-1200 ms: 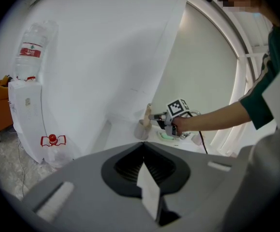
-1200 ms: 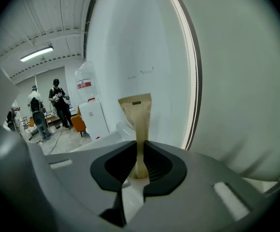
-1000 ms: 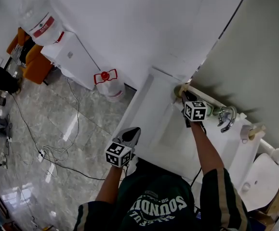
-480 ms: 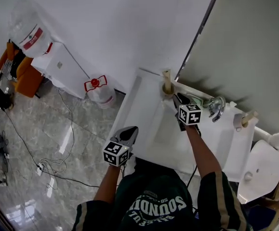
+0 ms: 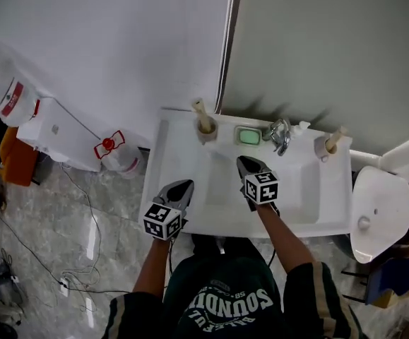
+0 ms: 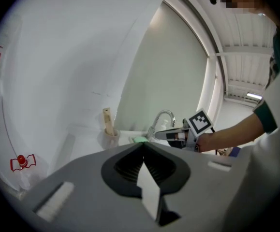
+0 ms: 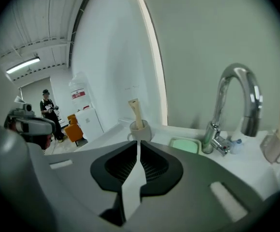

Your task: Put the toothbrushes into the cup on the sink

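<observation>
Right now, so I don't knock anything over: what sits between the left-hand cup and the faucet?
A green soap dish sits between the cup and the faucet. It shows plainly in the head view and also in the right gripper view.

A white wall (image 5: pixel 119 48) is meeting a grey-green panel (image 5: pixel 331 48); the glossy marbled floor (image 5: pixel 42 217) is reflecting light, cables (image 5: pixel 77 288) are trailing across it, and a water dispenser (image 5: pixel 57 136) is standing beside an orange chair (image 5: pixel 13 159)
</observation>
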Demonstrator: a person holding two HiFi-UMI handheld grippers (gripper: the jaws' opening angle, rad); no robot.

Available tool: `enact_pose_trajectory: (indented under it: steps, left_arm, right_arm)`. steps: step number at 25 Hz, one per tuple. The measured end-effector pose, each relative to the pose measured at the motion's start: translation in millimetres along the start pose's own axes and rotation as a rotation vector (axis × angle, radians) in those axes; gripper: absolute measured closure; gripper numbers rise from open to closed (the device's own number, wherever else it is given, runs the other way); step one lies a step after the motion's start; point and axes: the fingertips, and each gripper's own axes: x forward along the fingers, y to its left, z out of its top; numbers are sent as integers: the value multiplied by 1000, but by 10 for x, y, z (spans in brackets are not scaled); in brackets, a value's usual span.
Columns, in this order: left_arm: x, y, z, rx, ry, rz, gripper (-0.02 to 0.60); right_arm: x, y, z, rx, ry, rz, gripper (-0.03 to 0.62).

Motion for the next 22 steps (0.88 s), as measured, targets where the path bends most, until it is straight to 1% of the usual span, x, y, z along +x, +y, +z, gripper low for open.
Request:
enact_pose_trajectory:
  steps: [4,11,14,17,22]
  left_arm:
    - [269,-241,82,21,10,-52,531]
    - [798,-766,223,48,17,-119,531]
    - [1006,-962,294,60,15,-133,531]
    - [1193,-1128,392,75,7,-138,531]
    - [1438,-1356,544,99,-21,-135,531]
  right_arm:
    - [-411,-185,-88,7,-48,-43,592]
    - [-1202,-683,-77,38,-145,-109,592]
    - [-1458,-905,-38,40,-179,-135,592]
    - [-1648,-1109,37,41,-208,-140,592]
    - [-1871,-1441,209,5,-261,-146,592]
